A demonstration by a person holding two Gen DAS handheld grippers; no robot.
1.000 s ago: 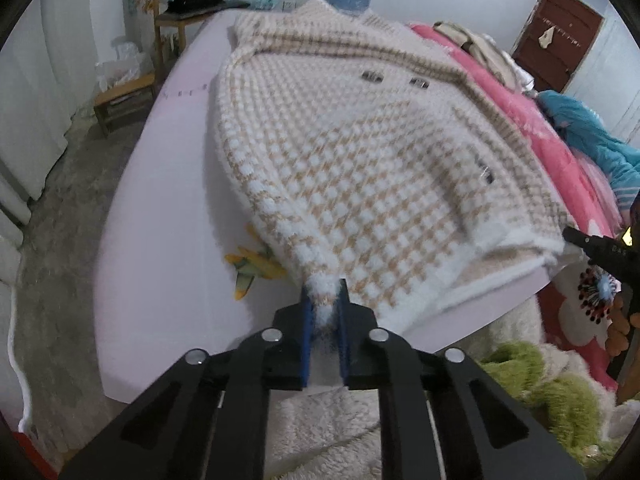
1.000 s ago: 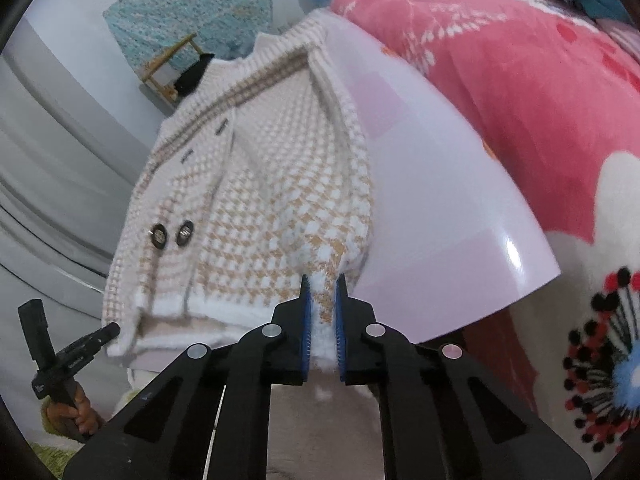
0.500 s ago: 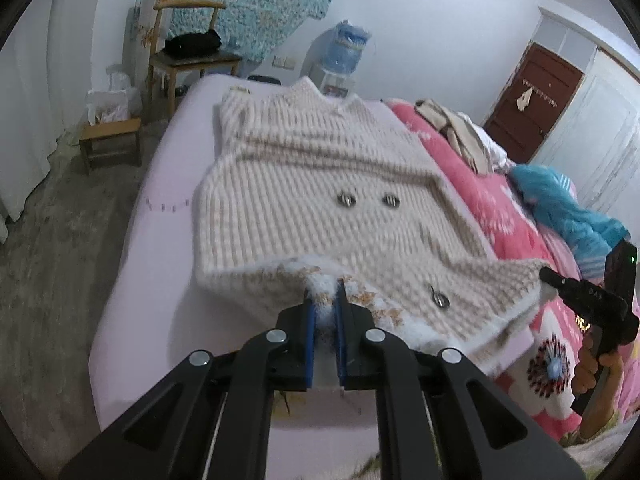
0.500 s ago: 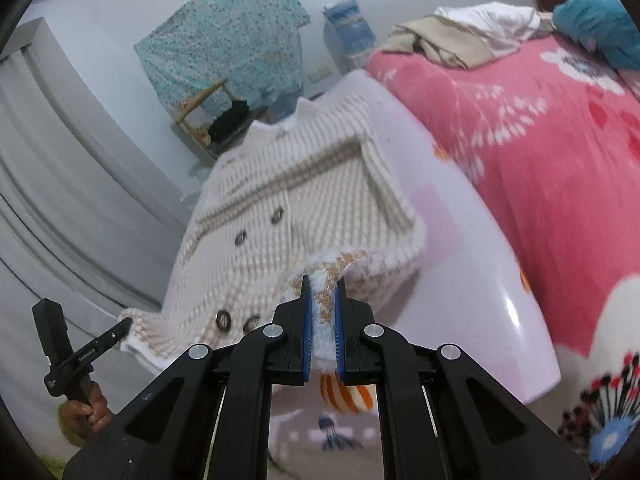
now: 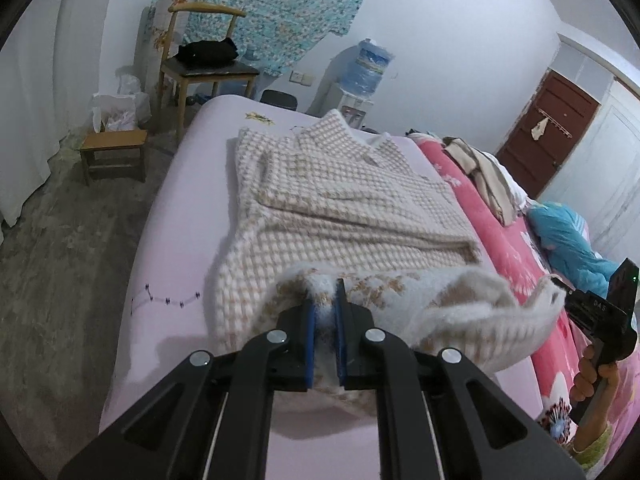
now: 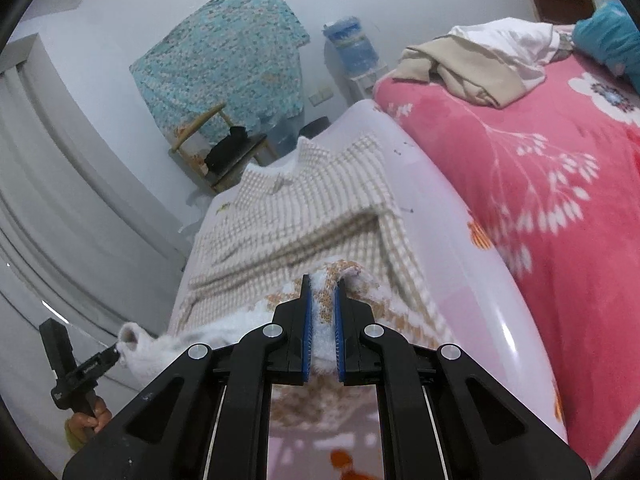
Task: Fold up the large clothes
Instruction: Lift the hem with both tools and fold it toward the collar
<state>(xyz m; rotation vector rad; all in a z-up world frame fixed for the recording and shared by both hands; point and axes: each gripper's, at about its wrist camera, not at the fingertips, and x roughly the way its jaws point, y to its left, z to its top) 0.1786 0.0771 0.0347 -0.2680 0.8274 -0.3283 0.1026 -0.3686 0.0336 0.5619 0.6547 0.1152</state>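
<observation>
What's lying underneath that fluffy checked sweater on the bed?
The sweater lies on a pale lilac sheet, which shows all around it. Both the left gripper and right gripper have its hem lifted, folding it over itself. Anything beneath the flat part is covered.

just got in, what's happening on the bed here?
A person is folding a beige-and-white checked knit jacket on a lilac sheet. The left tool and right tool are each shut on its fluffy white hem, holding it lifted above the lower body of the jacket. The collar end lies flat; the hem isn't laid down yet.
</observation>
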